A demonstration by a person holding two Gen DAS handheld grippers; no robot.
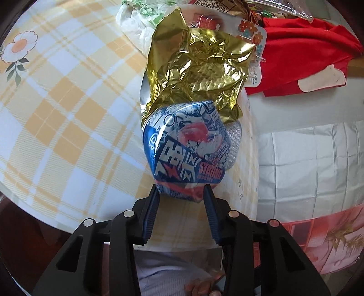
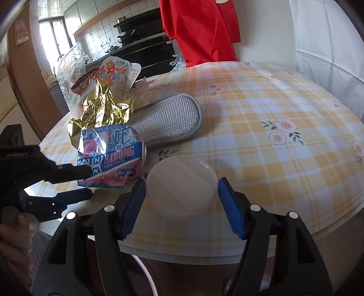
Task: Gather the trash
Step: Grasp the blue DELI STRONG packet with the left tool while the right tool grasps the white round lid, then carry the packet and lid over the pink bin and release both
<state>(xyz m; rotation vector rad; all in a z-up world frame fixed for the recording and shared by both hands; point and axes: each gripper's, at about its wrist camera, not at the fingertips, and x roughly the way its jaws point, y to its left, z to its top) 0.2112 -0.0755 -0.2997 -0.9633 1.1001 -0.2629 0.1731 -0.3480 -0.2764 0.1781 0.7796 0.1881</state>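
Observation:
My left gripper (image 1: 181, 195) is shut on the near end of a crushed blue, white and red can (image 1: 185, 148) marked STRONG; the can also shows in the right wrist view (image 2: 109, 154), held by the left gripper (image 2: 84, 179) at the table's left edge. Behind the can lies crumpled gold foil (image 1: 198, 72), also in the right wrist view (image 2: 100, 109). My right gripper (image 2: 182, 189) has its blue pads on either side of a round translucent plastic lid (image 2: 182, 184), gripping it by its edges just above the table near the front edge.
A yellow plaid tablecloth (image 2: 273, 113) covers the round table. A silver mesh insole (image 2: 166, 120) lies behind the lid. Flowered packaging (image 2: 113, 68), clear plastic (image 2: 68, 63) and a white bag (image 1: 134, 20) pile at the far side. Red cloth (image 1: 302, 57) hangs over a chair.

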